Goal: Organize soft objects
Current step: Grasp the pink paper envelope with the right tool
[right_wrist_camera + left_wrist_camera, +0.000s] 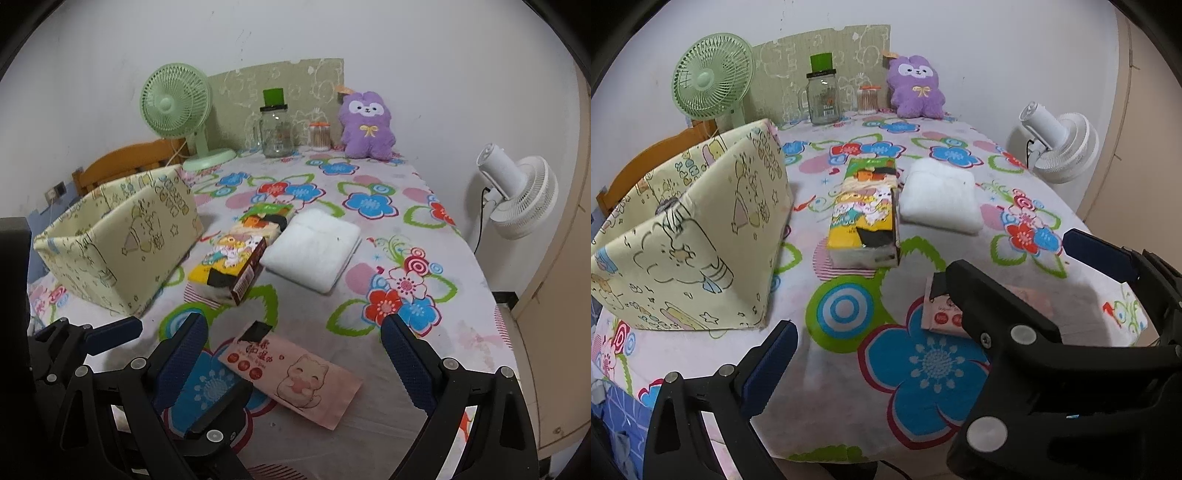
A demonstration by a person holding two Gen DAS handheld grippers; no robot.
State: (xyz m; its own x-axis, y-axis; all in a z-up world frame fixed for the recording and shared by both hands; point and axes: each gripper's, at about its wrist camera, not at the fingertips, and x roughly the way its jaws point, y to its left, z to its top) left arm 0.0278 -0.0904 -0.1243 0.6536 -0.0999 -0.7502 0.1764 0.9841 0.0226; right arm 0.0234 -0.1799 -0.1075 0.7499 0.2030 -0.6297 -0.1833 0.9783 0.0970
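A pink tissue pack (295,376) lies on the flowered cloth between the fingers of my open right gripper (291,347); it also shows in the left wrist view (943,314), partly hidden. A yellow tissue pack (866,214) (236,258) and a folded white towel (940,201) (314,251) lie mid-table. A pale yellow fabric bin (694,229) (122,236) stands at the left. A purple plush (916,88) (367,125) leans at the back wall. My left gripper (871,310) is open and empty above the table's near edge.
A green fan (177,107), a glass jar (277,129) and a small jar of sticks (319,134) stand at the back. A white fan (517,192) is off the right side. A wooden chair back (129,162) is behind the bin.
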